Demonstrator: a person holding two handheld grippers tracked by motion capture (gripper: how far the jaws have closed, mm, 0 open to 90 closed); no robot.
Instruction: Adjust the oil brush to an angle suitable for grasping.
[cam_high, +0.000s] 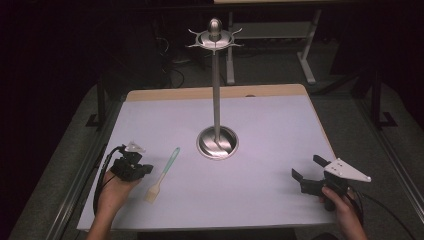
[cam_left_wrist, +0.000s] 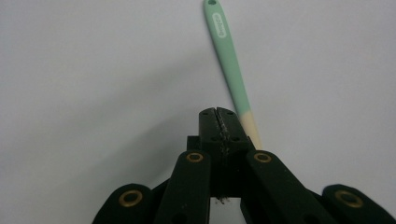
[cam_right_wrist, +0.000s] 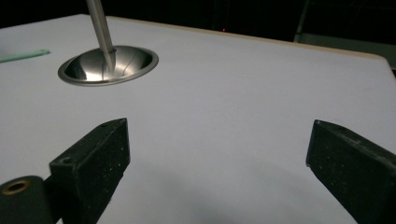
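Left gripper: jaws pressed together, empty — spatula just beside.
Right gripper: jaws wide apart, low over desk.
Spatula: flat, possibly silicone.
Stand: upright mid-desk.

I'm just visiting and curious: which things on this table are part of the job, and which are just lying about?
Likely part of the job:
green-handled brush
metal hanging stand
left gripper, shut
right gripper, open

Just there:
table
metal frame behind the table
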